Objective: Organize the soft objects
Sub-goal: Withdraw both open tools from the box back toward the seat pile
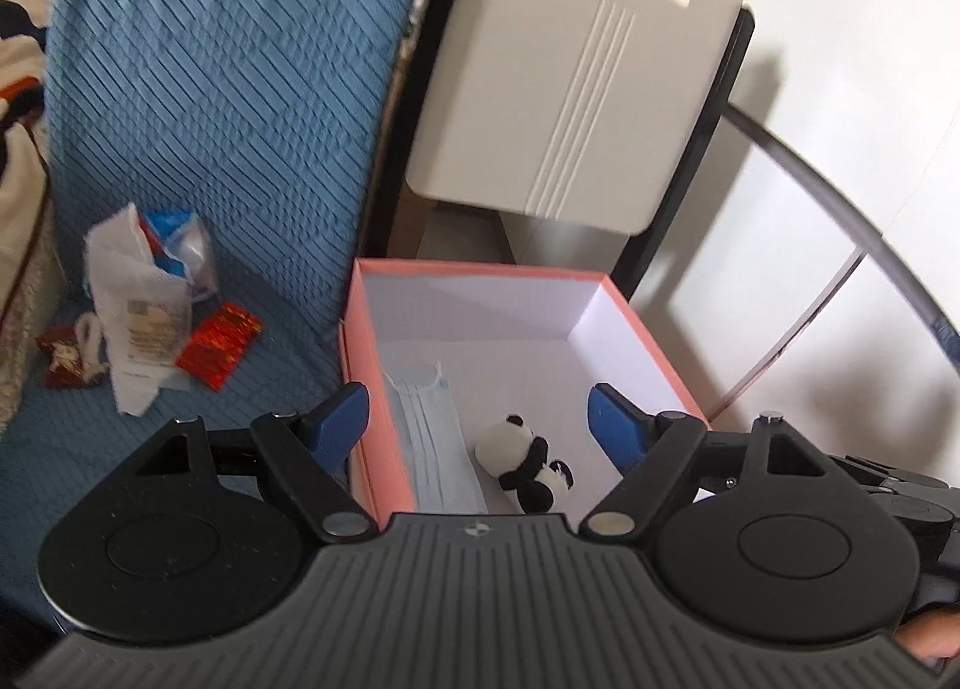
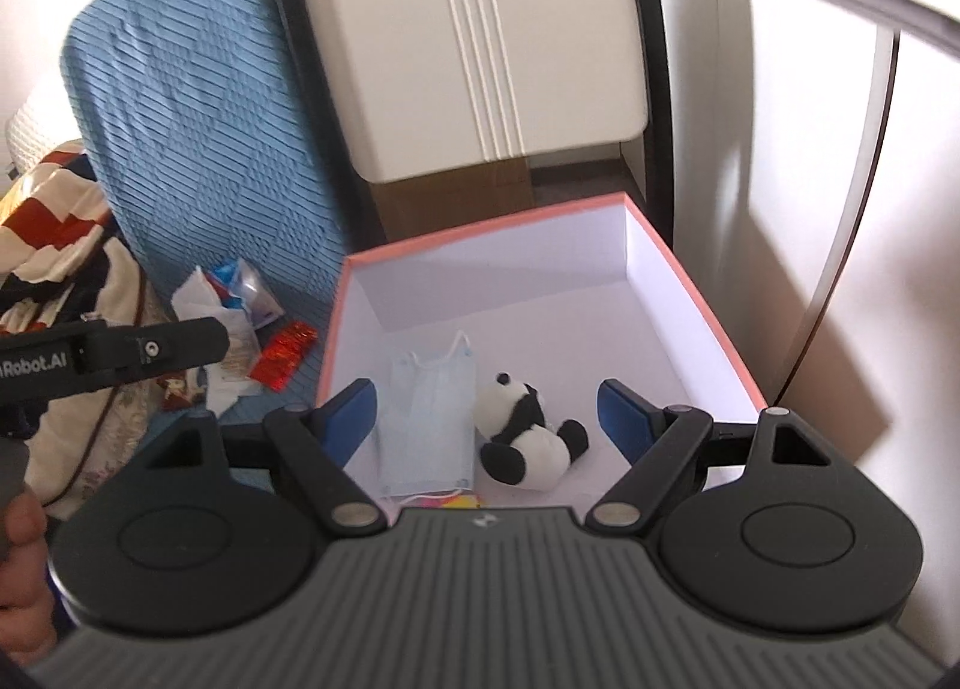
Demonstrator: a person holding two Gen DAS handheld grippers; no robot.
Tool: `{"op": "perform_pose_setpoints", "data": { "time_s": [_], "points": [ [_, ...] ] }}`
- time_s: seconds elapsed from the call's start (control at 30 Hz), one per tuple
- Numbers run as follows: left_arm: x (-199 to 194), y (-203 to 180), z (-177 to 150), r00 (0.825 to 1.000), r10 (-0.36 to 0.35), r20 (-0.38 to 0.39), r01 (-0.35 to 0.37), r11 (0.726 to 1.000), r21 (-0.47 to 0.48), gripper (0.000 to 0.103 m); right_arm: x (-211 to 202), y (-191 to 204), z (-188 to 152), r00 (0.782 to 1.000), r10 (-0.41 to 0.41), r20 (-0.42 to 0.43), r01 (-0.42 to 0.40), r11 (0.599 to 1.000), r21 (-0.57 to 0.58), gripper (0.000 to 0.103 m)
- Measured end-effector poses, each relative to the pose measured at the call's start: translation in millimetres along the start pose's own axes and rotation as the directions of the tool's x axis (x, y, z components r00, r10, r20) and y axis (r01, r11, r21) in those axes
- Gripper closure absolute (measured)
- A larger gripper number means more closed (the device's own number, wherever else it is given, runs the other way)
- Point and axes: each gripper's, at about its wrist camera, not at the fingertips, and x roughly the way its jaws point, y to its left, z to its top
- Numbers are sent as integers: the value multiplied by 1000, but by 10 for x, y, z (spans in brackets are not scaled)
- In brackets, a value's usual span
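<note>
A pink-rimmed white box [image 1: 648, 323] [image 2: 708, 299] stands on the blue sofa seat. Inside it lie a light blue face mask [image 1: 435, 443] [image 2: 426, 431] and a small panda plush [image 1: 528, 461] [image 2: 528, 431], side by side. My left gripper [image 1: 480, 419] is open and empty, above the box's near end. My right gripper [image 2: 486, 413] is open and empty too, over the mask and panda. A bit of yellow and pink item [image 2: 444, 502] peeks out below the mask.
On the blue sofa cover [image 1: 210, 89] left of the box lie a crumpled white paper bag [image 1: 138, 299] [image 2: 216, 323], a blue-white packet [image 1: 180, 245] and red foil packets [image 1: 222, 341] [image 2: 285, 353]. A beige chair back [image 1: 570, 89] stands behind. A patterned blanket [image 2: 54, 245] lies far left.
</note>
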Motion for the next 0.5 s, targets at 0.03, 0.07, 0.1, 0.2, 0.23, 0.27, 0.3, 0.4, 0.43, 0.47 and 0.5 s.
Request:
{"op": "perform_pose_setpoints", "data": {
  "time_s": [0.03, 0.07, 0.1, 0.2, 0.23, 0.27, 0.3, 0.4, 0.43, 0.47, 0.5],
  "points": [
    [-62, 19, 1, 1000, 3, 10, -3, 1000, -1, 19, -33, 41, -1, 1000, 2, 6, -2, 1000, -2, 20],
    [-124, 55, -1, 1000, 5, 18, -5, 1000, -5, 19, -64, 80, -9, 1000, 5, 11, -5, 1000, -2, 21],
    [-183, 91, -4, 1000, 7, 24, -7, 1000, -13, 19, -95, 124, -21, 1000, 8, 14, -8, 1000, -2, 20],
    [-380, 170, -17, 998, 0, 57, 1, 1000, -12, 19, -177, 254, -58, 1000, 17, 22, -17, 1000, -13, 20],
    [-444, 188, -17, 997, 5, 72, -5, 1000, -3, 19, -201, 311, -70, 999, 19, 26, -19, 1000, -24, 20],
    [-498, 209, -19, 996, 11, 84, -11, 1000, 2, 19, -221, 360, -77, 999, 20, 28, -19, 999, -35, 20],
    [-539, 233, -19, 996, 11, 93, -11, 1000, 3, 19, -243, 410, -85, 999, 20, 31, -19, 999, -45, 20],
    [-654, 312, -30, 993, 5, 117, -6, 1000, 6, 19, -291, 555, -116, 999, 23, 42, -20, 998, -62, 20],
    [-685, 349, -34, 992, 8, 126, -9, 1000, 5, 19, -299, 592, -124, 999, 20, 43, -18, 998, -63, 20],
    [-707, 384, -40, 990, 13, 137, -14, 1000, 4, 19, -298, 631, -134, 999, 20, 45, -17, 998, -65, 20],
    [-730, 428, -54, 989, 19, 146, -20, 1000, 4, 19, -295, 670, -147, 999, 23, 49, -20, 998, -67, 20]
  ]
}}
